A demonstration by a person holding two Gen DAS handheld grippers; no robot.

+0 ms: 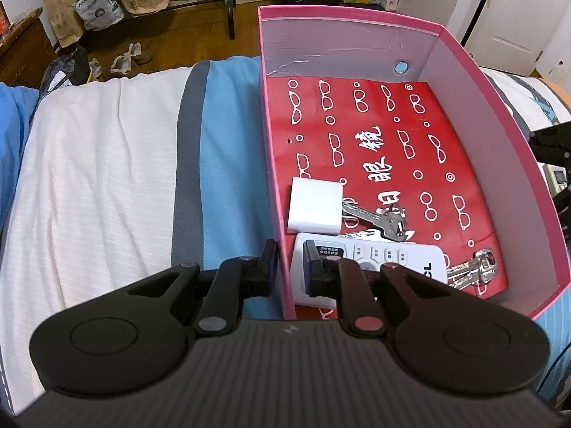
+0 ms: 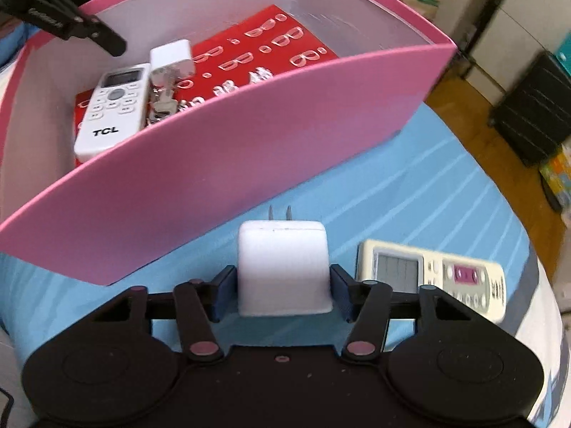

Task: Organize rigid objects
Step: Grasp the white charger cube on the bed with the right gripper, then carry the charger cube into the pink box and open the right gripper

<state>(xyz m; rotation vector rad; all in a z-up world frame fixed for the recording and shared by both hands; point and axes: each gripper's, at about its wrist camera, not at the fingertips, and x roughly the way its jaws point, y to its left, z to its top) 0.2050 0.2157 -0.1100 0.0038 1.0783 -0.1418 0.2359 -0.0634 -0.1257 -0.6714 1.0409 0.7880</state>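
A pink box (image 1: 499,107) with a red patterned sheet on its floor stands on the bed. It holds a white charger (image 1: 314,205), a white TCL remote (image 1: 389,260) and two key bunches (image 1: 378,217) (image 1: 474,267). My left gripper (image 1: 291,264) straddles the box's near left wall, one finger each side; whether it pinches the wall is unclear. My right gripper (image 2: 283,281) is shut on a second white plug charger (image 2: 283,267), held above the blue sheet just outside the box wall (image 2: 249,149). The left gripper's tip (image 2: 107,41) shows over the box.
A cream remote with a pink button panel (image 2: 435,278) lies on the blue striped bedding to the right of my right gripper. White and grey bedding (image 1: 107,178) spreads left of the box. Bags and shoes (image 1: 128,57) sit on the wooden floor beyond.
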